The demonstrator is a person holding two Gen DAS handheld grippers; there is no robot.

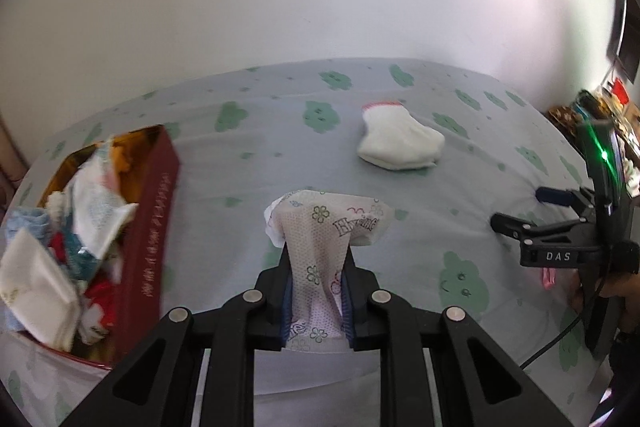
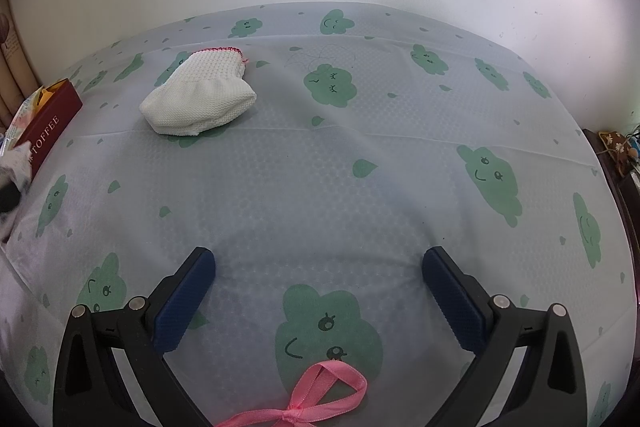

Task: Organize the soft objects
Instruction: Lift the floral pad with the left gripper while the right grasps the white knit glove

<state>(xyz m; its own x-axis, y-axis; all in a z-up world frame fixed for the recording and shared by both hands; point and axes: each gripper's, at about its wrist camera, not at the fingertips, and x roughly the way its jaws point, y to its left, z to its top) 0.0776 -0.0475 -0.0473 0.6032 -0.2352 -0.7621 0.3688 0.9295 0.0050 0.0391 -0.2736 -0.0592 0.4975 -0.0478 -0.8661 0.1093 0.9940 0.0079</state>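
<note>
Between the pads of the left tool (image 1: 318, 291), a thin printed cloth (image 1: 328, 227) is being pinched: the jaws are standing nearly together with the fabric bunched in the narrow gap, its free end fanning out past the fingertips and hanging clear of the bench (image 1: 400, 99). Gripping it by a gathered fold near one end is probably what is keeping so limp a piece from slipping, and carrying it raised is likely keeping it from dragging across the patterned cover.

Just off to that tool's left, near the bench's left edge, the red box (image 1: 156, 227) is sitting open and is already holding a loose heap of soft pieces: white folded cloths, something pale blue, and red and white scraps, piled up to about its rim. Judging by how close it is, the cloth is heading there.

Further out, toward the far edge of the bench, a white knitted sock (image 1: 396, 143) with a pink-trimmed cuff is lying on its own, well apart from the box and not yet collected.

Over toward the right edge, the right tool (image 2: 318, 291) is hovering with its jaws spread wide and nothing between them, and a pink ribbon bow (image 2: 316, 399) is lying just under it at the near edge, seemingly its next pick.
</note>
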